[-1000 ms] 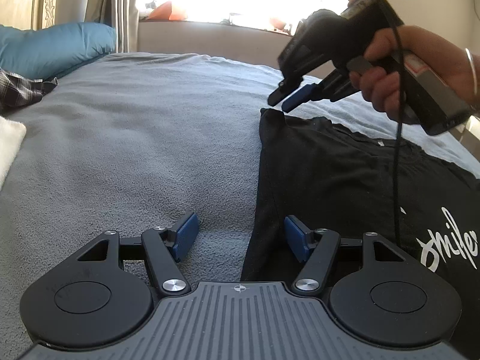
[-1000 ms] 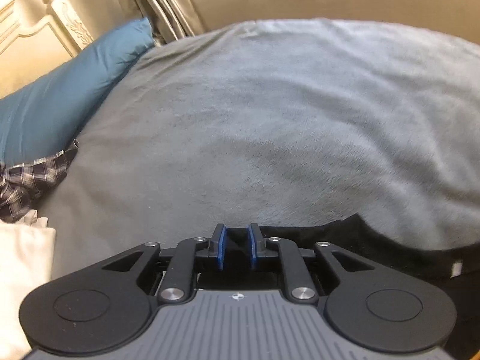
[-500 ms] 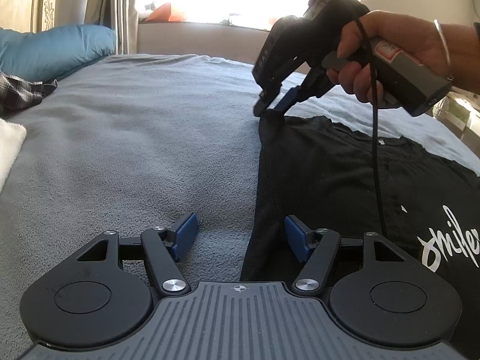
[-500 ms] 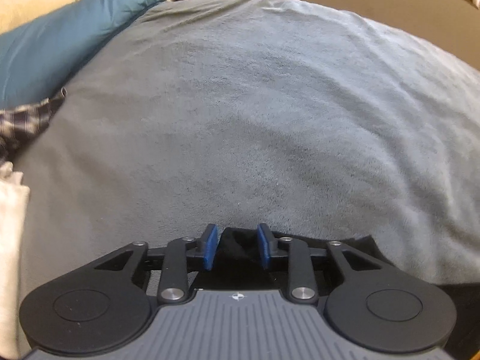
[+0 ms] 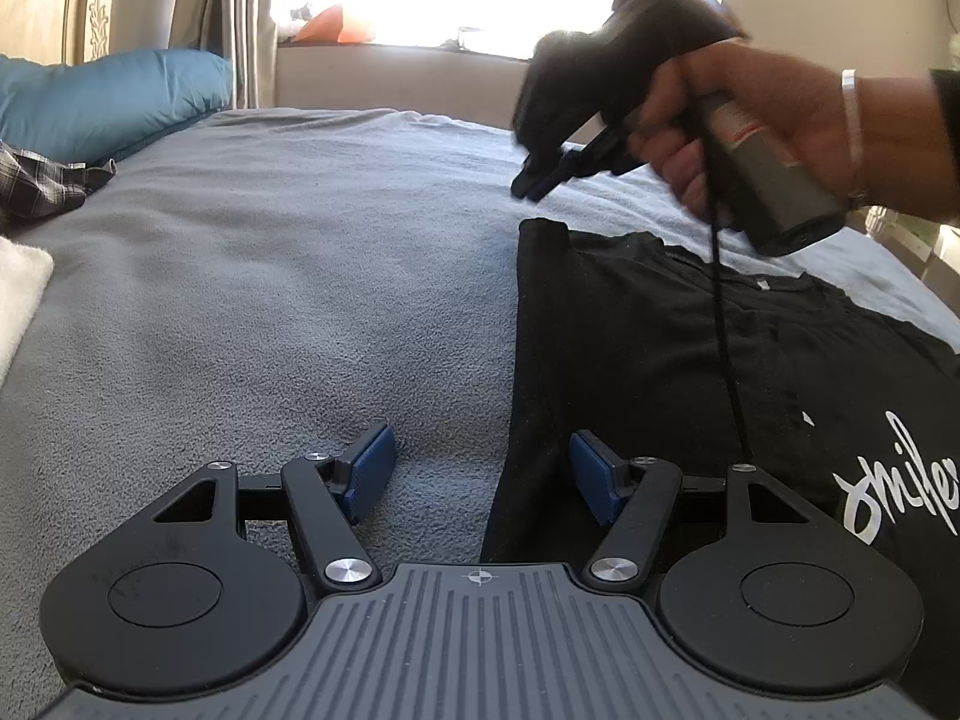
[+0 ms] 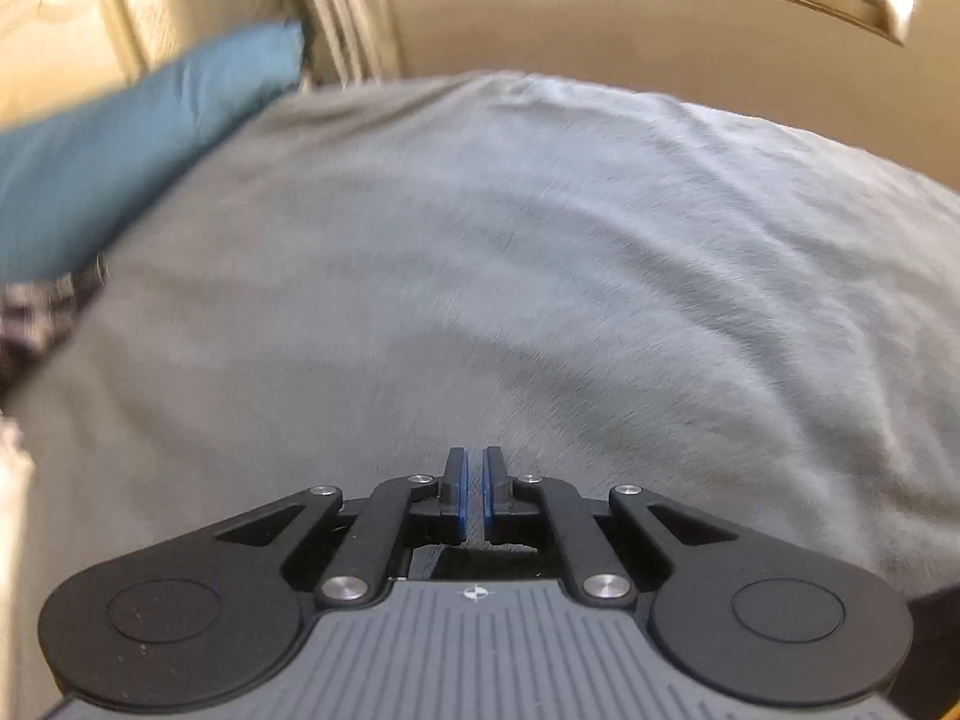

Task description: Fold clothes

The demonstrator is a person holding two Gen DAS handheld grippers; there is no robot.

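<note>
A black T-shirt [image 5: 690,360] with white lettering lies flat on the grey blanket [image 5: 300,270], right of centre in the left wrist view. My left gripper [image 5: 480,474] is open low over the shirt's near left edge, one pad over the blanket and the other over the shirt. A hand holds my right gripper [image 5: 534,186] just above the shirt's far left corner, which lies flat on the bed. In the right wrist view the right gripper [image 6: 474,492] is shut, and only grey blanket shows through the thin slit between its pads.
A blue pillow [image 5: 108,102] lies at the far left by the headboard, with a plaid garment [image 5: 42,186] and a white cloth [image 5: 18,288] below it. A bright window and a beige ledge [image 5: 390,78] run behind the bed. The right gripper's cable [image 5: 726,360] hangs over the shirt.
The right gripper went down to the shirt's far corner, closed its jaws and rose off it again. The corner stayed on the bed. The left gripper kept still.
</note>
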